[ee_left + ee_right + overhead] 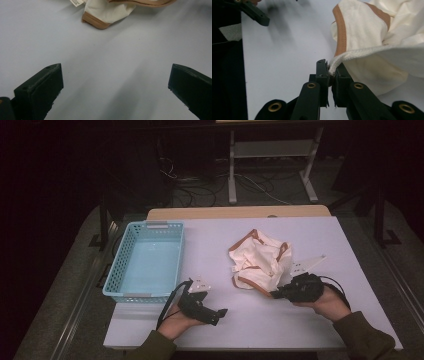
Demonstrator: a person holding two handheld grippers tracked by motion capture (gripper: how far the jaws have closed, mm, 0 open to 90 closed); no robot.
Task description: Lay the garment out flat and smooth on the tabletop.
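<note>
Cloth (258, 260) edge sits pinched in the right gripper (275, 294). Left gripper (221, 312) gapes wide over bare table (310, 235) beside the basket (145, 295)

High view overlooks table (280, 320); claw cameras share the garment (257, 260) close-up.

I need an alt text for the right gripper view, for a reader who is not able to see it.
The right gripper is shut on a thick hem of the cream garment, which has tan trim and lies bunched on the pale table. The left gripper is at the top left, dark and blurred.
</note>
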